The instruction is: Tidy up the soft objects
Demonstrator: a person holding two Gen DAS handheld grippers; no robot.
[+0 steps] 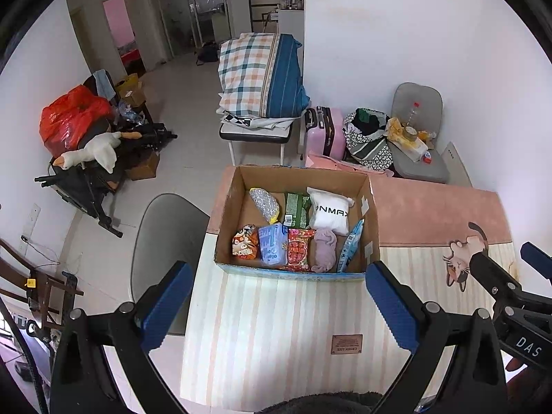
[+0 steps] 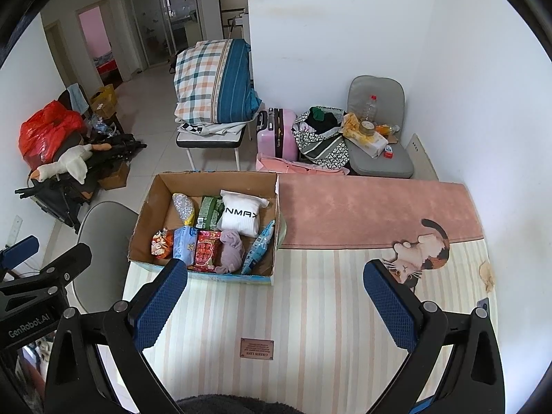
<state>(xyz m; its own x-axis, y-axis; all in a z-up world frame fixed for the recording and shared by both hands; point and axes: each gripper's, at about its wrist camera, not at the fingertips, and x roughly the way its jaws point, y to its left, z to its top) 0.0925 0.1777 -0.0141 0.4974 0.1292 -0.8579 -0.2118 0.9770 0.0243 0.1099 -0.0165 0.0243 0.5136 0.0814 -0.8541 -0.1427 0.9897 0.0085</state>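
Observation:
An open cardboard box (image 1: pixel 371 214) (image 2: pixel 145 220) stands on the striped table mat (image 1: pixel 276 327) (image 2: pixel 310 310). Inside lie several soft items: a white packet (image 1: pixel 329 211) (image 2: pixel 241 219), a purple cloth (image 1: pixel 324 249) (image 2: pixel 232 252), a red snack bag (image 1: pixel 297 249) (image 2: pixel 206 251), a blue pack (image 1: pixel 272 245) (image 2: pixel 184 244), green packs (image 1: pixel 296 209) (image 2: pixel 209 212) and a silver bag (image 1: pixel 265 203) (image 2: pixel 183 207). My left gripper (image 1: pixel 277 305) hangs open before the box, holding nothing. My right gripper (image 2: pixel 276 307) is open over the bare mat, right of the box, also holding nothing.
A pink band and a cat picture (image 2: pixel 422 253) mark the mat's far right. A grey chair (image 1: pixel 165 241) stands left of the table. Beyond are a pink suitcase (image 1: pixel 326 131), a bag of clothes (image 1: pixel 367 138), a second grey chair (image 2: pixel 379 158) and a bedding-laden bench (image 1: pixel 262 79).

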